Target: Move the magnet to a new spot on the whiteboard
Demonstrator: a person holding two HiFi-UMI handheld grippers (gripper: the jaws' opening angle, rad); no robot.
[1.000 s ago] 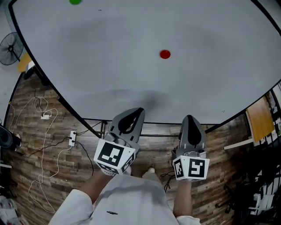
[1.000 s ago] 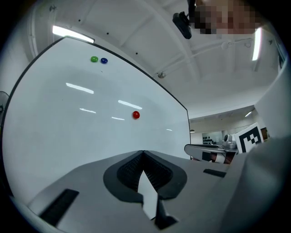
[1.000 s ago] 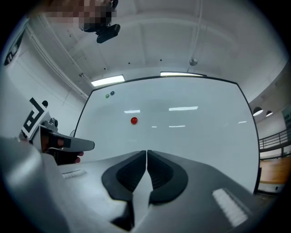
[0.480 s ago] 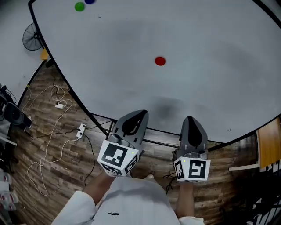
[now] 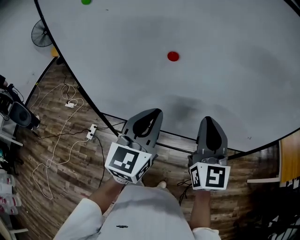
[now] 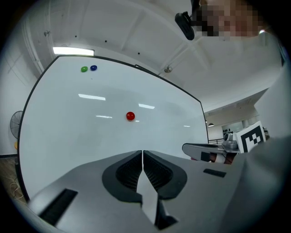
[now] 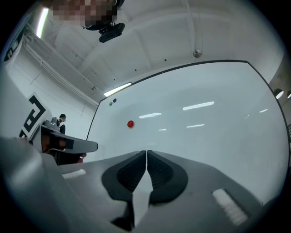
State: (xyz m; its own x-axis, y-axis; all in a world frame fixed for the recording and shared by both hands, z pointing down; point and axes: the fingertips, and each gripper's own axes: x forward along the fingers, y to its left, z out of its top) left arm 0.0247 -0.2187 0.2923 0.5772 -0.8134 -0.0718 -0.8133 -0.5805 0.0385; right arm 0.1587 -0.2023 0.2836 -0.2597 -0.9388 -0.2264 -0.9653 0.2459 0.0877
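A round red magnet (image 5: 173, 56) sticks near the middle of the large whiteboard (image 5: 234, 65); it also shows as a red magnet (image 6: 130, 116) in the left gripper view and a red magnet (image 7: 130, 124) in the right gripper view. My left gripper (image 5: 149, 116) is held below the board's lower edge, jaws shut with nothing between them. My right gripper (image 5: 210, 123) hangs beside it to the right, also shut and empty. Both point toward the board, well short of the magnet.
A green magnet (image 5: 86, 2) and a blue magnet (image 6: 93, 68) sit at the board's upper left. The board stands on a black frame (image 5: 164, 136) over a wooden floor with white cables and a power strip (image 5: 91, 132). A fan (image 5: 41, 33) stands at the left.
The head view has shifted, so the board and floor sit differently in frame. Both grippers stay shut, low and side by side; the red magnet keeps its spot on the board.
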